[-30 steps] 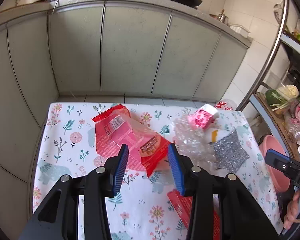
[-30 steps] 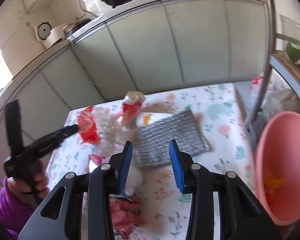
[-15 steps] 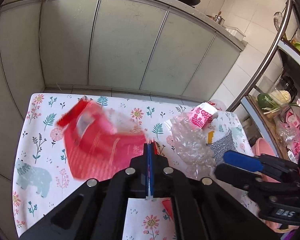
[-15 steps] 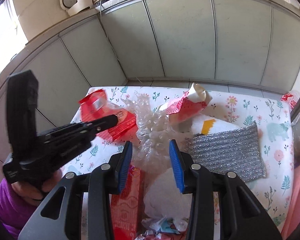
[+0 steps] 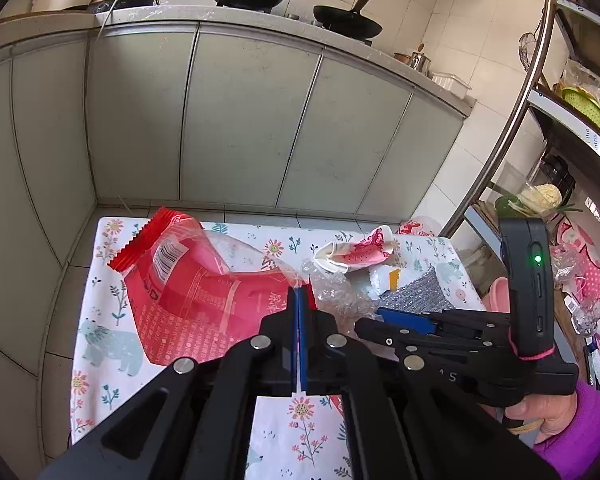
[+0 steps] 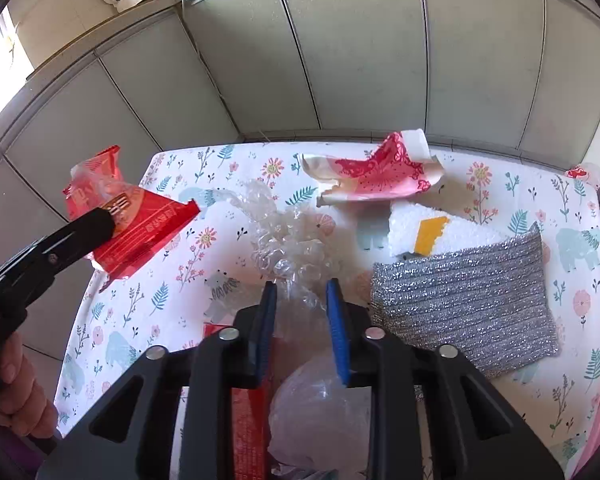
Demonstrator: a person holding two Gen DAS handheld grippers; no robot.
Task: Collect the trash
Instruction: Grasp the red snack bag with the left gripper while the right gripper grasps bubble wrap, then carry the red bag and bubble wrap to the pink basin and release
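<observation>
Up off the floral tablecloth [image 6: 172,308], the red snack wrapper [image 5: 204,300] hangs pinched by its edge between the clenched blue pads of the left gripper [image 5: 299,300]; seen from the right wrist camera, the same wrapper [image 6: 132,220] is held above the table's left edge by the black fingers of that gripper [image 6: 100,220].

The right gripper [image 6: 302,292] points down at the crumpled clear bubble wrap [image 6: 292,252] in the middle of the table. Its jaws have just been closing, and the near end of the bubble wrap sits between the blue pads, though whether the pads already press on it cannot be told; a visible gap stays between them. From the left wrist view the right gripper [image 5: 384,314] reaches in from the right, held by a hand [image 5: 540,420] in a purple sleeve.

Farther back lies a torn red-and-white paper cup [image 6: 372,176], with a piece of white foam [image 6: 432,232] bearing a yellow tag just beside it and a silver glitter pouch [image 6: 464,300] to the right. A pink basin [image 5: 500,292] shows past the table's right edge. Under the right gripper lie a clear plastic bag [image 6: 320,408] and another red wrapper [image 6: 246,420].
</observation>
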